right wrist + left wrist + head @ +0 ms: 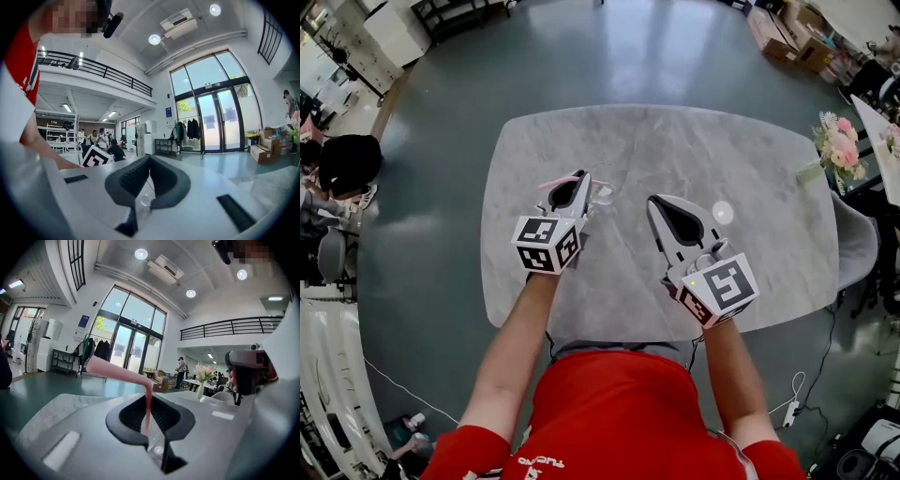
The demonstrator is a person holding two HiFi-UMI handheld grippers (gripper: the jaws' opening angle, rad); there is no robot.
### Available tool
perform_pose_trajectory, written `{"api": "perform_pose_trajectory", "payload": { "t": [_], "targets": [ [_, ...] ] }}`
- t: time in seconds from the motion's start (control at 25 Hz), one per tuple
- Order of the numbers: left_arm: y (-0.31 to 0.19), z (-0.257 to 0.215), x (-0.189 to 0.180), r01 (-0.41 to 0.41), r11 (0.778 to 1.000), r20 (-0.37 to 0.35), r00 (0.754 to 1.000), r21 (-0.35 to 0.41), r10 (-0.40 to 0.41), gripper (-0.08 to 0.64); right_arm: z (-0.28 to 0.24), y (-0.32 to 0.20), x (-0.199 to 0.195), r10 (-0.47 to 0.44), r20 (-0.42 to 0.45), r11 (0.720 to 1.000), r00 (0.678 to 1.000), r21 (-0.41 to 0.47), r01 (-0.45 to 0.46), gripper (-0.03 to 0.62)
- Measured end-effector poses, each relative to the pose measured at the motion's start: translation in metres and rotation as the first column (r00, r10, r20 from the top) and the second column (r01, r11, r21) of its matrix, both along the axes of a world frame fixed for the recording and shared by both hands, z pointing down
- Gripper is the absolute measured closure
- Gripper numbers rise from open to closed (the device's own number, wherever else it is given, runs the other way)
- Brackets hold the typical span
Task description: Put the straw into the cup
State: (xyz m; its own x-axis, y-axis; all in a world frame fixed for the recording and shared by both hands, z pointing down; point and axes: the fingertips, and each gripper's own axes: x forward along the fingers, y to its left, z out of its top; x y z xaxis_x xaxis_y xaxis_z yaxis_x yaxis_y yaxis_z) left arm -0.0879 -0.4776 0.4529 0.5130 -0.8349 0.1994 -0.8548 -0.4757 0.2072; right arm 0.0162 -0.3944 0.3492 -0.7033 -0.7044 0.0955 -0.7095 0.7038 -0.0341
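Note:
A pink bendy straw (146,401) stands between the jaws of my left gripper (149,395), which is shut on it. Its bent upper end (110,369) angles off to the left. In the head view the left gripper (583,176) hovers over the marble table (750,169), and the straw (551,182) pokes out to its left. A clear cup (603,194) stands on the table just right of that gripper's tip. My right gripper (653,201) is a little right of the cup, and its jaws (149,158) are shut with nothing held.
A vase of pink flowers (837,143) sits at the table's far right edge. A grey chair (859,246) stands beside that edge. Cardboard boxes (792,39) lie on the floor beyond. The table's near edge runs just in front of the person's red shirt.

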Motion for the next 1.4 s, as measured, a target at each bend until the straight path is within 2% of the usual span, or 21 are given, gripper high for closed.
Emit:
{"api": "perform_pose_trajectory", "payload": {
  "t": [0.32,0.88,1.12,1.4],
  "targets": [
    [-0.013,0.026,0.010,-0.018,0.998,0.009,1.000,-0.062,0.019,0.525,0.005,-0.006,0.011,0.034,-0.002,0.999,0.999,-0.020,-0.034,0.591],
    [-0.013,0.042,0.017,-0.056,0.993,-0.006,0.998,-0.104,0.056,0.525,0.010,0.002,0.020,0.065,-0.007,0.997,0.998,-0.038,-0.065,0.591],
    [-0.007,0.046,0.008,-0.028,0.992,0.012,0.999,-0.123,0.030,0.522,0.007,0.007,0.021,0.068,-0.004,0.997,0.998,-0.033,-0.069,0.591],
    [0.013,0.060,-0.007,-0.019,0.982,0.011,1.000,-0.189,0.021,0.439,0.007,0.017,0.014,0.055,0.002,0.998,0.998,-0.028,-0.055,0.591]
  ]
}}
